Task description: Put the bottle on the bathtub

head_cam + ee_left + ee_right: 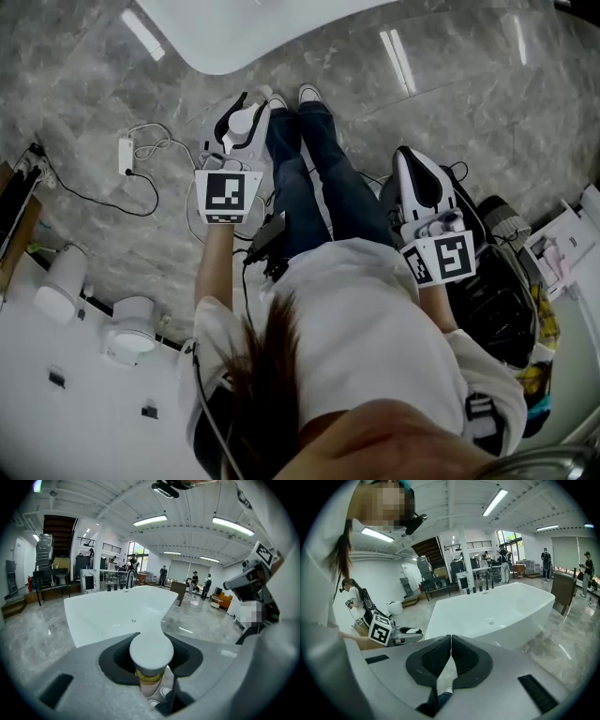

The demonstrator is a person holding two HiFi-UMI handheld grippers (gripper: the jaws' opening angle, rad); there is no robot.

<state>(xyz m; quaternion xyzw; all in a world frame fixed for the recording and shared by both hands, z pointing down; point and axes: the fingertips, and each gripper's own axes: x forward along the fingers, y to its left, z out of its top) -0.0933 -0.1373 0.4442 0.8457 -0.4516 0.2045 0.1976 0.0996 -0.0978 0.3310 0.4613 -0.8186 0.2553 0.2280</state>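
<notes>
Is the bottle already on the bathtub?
No, the left hand-held gripper holds the bottle, with the bathtub standing apart ahead of it.

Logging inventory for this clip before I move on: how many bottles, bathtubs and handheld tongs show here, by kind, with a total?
bottle: 1
bathtub: 1
tongs: 2 (left tongs closed on the bottle; right tongs closed, empty)
total: 4

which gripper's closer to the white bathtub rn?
Left. The left gripper, holding the white-capped, gold-banded bottle, sits just short of the glossy white bathtub; the right gripper, fingers shut and empty, hangs farther back, off to its side.
</notes>
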